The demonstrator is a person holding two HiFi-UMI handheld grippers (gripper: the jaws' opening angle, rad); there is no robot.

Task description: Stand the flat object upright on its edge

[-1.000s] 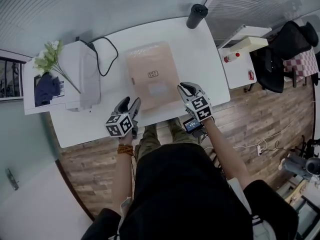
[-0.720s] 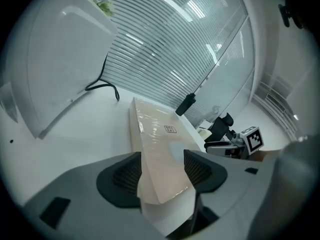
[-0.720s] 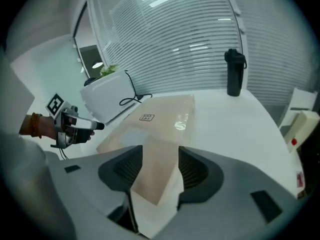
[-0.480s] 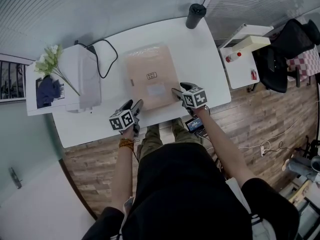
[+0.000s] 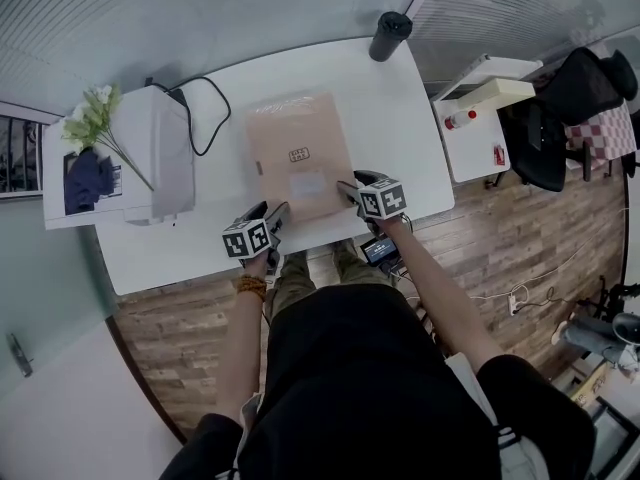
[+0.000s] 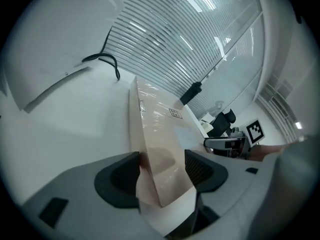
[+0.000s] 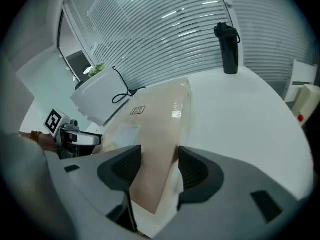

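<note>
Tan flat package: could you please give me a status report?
Left tool, right tool: jaws just opening, each astride a near corner of tan flat plastic-wrapped package. Package flat on white table. Nothing blocking.

In the head view the near corners of the flat parcel (image 5: 298, 148) are covered by the left gripper (image 5: 274, 213) and the right gripper (image 5: 350, 190), the print on its label (image 5: 299, 155) cannot be read, and the black chair (image 5: 590, 78) is cut off at the right edge.
</note>
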